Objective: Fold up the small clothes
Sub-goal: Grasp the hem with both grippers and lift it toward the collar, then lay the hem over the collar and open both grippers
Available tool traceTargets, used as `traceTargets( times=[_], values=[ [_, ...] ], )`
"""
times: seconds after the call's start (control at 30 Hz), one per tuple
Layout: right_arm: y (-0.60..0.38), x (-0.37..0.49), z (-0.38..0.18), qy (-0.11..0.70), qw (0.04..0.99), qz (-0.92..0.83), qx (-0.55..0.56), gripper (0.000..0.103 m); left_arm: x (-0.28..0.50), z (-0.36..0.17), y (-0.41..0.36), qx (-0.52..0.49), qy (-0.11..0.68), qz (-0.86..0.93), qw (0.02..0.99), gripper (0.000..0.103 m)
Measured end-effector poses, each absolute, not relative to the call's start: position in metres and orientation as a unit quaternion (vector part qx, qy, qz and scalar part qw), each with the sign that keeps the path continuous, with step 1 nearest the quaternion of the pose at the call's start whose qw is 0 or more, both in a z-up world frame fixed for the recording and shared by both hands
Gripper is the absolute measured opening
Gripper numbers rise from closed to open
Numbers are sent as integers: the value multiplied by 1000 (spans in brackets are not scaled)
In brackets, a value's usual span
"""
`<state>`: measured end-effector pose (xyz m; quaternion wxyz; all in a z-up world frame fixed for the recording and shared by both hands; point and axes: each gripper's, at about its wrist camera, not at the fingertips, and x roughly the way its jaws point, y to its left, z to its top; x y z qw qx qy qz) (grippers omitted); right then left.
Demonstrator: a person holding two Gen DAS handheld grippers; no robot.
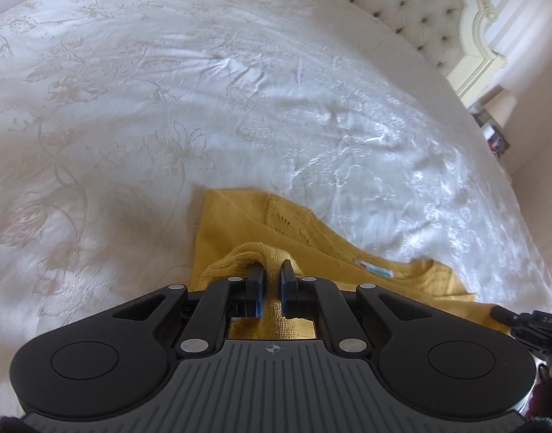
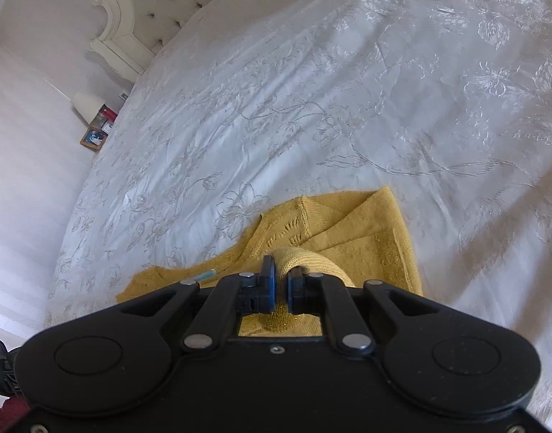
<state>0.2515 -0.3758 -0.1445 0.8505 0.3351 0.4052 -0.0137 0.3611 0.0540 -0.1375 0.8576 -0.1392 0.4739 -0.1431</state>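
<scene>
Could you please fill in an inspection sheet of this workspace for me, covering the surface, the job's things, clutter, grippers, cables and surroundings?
Surface: white floral bedspread, lightly creased.
Job's things: one yellow knit garment lying on the bedspread, partly folded, label showing.
Clutter: nothing seen on the bedspread.
Grippers: left gripper shut on a bunched fold of the garment; right gripper likewise shut on a fold.
Cables: nothing seen.
Surroundings: tufted headboard with cream carved frame; lamp and framed picture beside the bed; pale wall.
</scene>
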Motion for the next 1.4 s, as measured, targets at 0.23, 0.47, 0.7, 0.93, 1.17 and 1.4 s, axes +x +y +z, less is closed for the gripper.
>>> traceTargets(
  times=[0.23, 0.47, 0.7, 0.93, 1.17, 1.4],
  values=[
    [-386, 276, -171, 432, 837, -46, 332, 15, 397, -161, 42, -137, 494, -131, 849, 13],
    [-391, 283, -190, 444, 828, -58, 337, 17, 419, -155, 58, -172, 456, -90, 868, 32],
    [-393, 274, -179, 404, 845, -68, 345, 25, 408, -119, 64, -85, 417, -112, 898, 46],
    [-376, 250, -154, 371, 883, -86, 272, 74, 344, -129, 26, 71, 431, -182, 881, 49],
    [-338, 255, -157, 425, 886, -22, 184, 73, 329, -166, -11, 83, 479, -208, 849, 49],
    [-299, 280, -184, 481, 874, 32, 69, 73, 350, -189, -27, 123, 491, -198, 839, 49]
  ],
)
